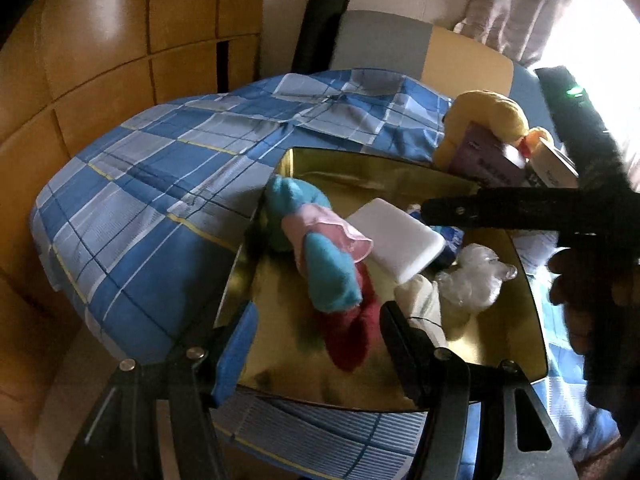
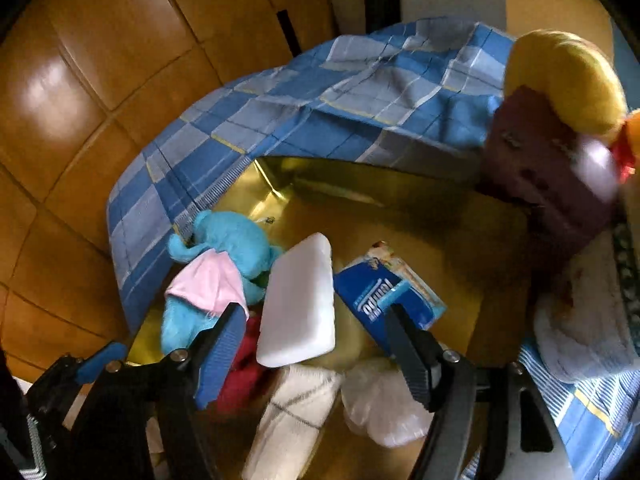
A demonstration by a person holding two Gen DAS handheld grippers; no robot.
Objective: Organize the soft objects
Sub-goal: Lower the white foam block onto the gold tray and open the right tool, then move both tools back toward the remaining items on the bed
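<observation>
The tray (image 2: pixel 400 216) was gold, set on a bedspread (image 1: pixel 160 184) checked in blue, grey and white with thin yellow lines. Within lay a turquoise cloth (image 2: pixel 236 240), a pink cloth (image 2: pixel 208 284), a red cloth (image 1: pixel 352 332), a white block (image 2: pixel 300 304) and a blue packet (image 2: pixel 384 292). A yellow plush toy (image 2: pixel 560 80) lay beyond.

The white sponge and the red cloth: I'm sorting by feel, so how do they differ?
The white sponge is a smooth, rounded-corner slab holding its shape; the red cloth is fuzzy and crumpled. The sponge lies tilted on top of the pile; the cloth sits lower, partly covered by the blue cloth. Both lie in the gold tray.
</observation>
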